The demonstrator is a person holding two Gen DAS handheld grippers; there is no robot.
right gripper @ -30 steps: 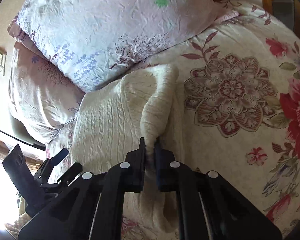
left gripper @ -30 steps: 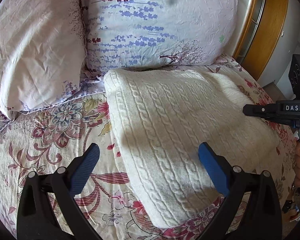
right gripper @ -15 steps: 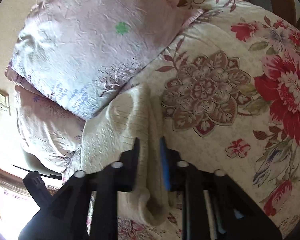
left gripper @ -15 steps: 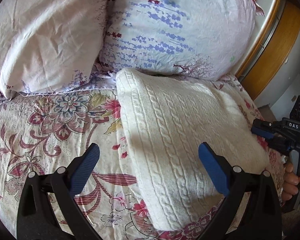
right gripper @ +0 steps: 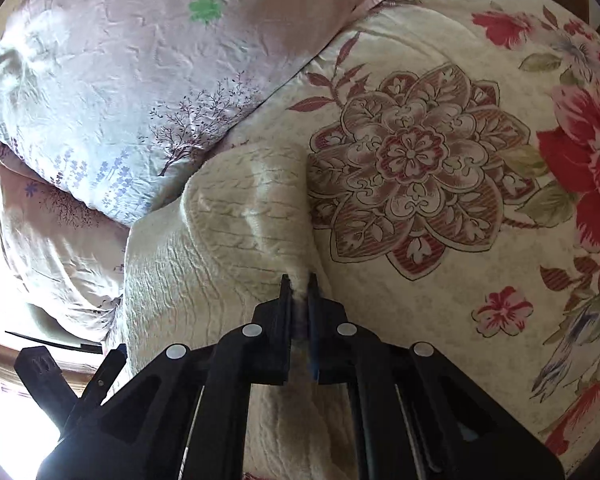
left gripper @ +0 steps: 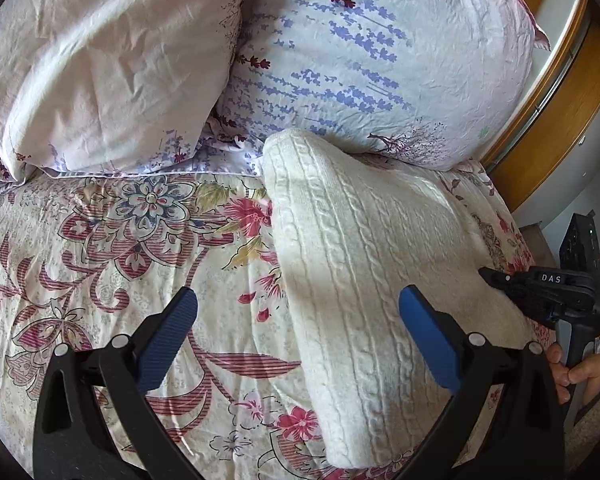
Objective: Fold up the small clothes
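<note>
**Cream knit garment on a flowered bed, its right edge pinched by the right gripper**

At far left, a pale pink pillow [left gripper: 100,68] leans at the head of the bed. Below it spreads a bedspread [left gripper: 112,240] printed with red and pink flowers. The left gripper [left gripper: 298,340] hovers over the bedspread, its blue-padded jaws spread wide and holding nothing. Between and beyond those jaws lies a cream cable-knit sweater [left gripper: 360,260], folded into a long shape, its far end touching a second pillow [left gripper: 380,60] printed with purple sprigs. At the sweater's right edge, the right gripper [right gripper: 299,280] has its jaws nearly together, pinching a raised ridge of the knit. A person's hand [left gripper: 576,368] grips that gripper's handle at far right. Behind it stands a wooden frame [left gripper: 540,112].
</note>
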